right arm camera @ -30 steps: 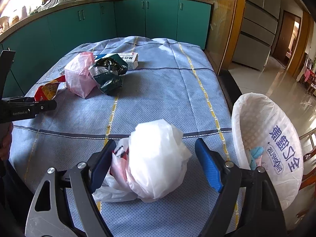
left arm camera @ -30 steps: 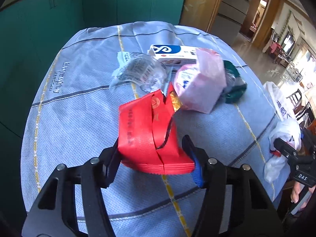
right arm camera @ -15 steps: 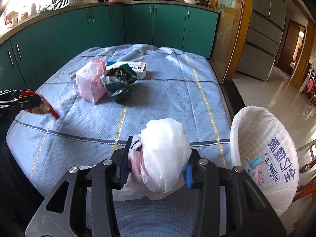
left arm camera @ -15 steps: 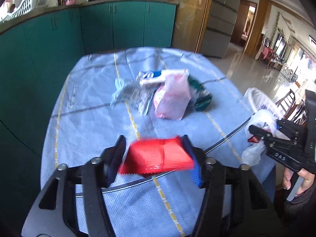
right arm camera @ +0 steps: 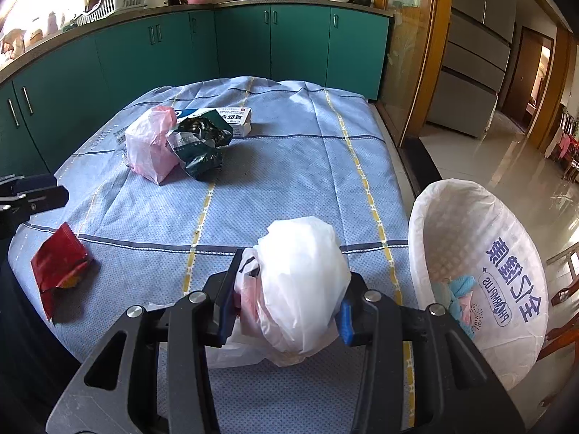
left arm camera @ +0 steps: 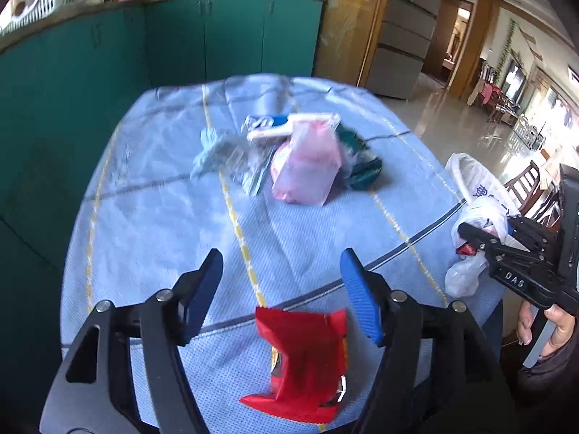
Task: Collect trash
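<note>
The white bag (right arm camera: 300,285) is sitting clenched in the right tongs (right arm camera: 286,305) at the desk's (right arm camera: 289,166) near edge, beside the lined bin (right arm camera: 470,282). The left tongs (left arm camera: 282,289) are opening, released, above the red wrapper (left arm camera: 307,358) lying on the desk.

A crumpled red snack wrapper (right arm camera: 59,266) lies flat at the tablecloth's near left corner. A scrunched white plastic bag (right arm camera: 300,289) sits at the near edge. A pink bag (right arm camera: 150,148), dark green packet (right arm camera: 202,146) and white box (right arm camera: 220,117) cluster toward the far left.
</note>
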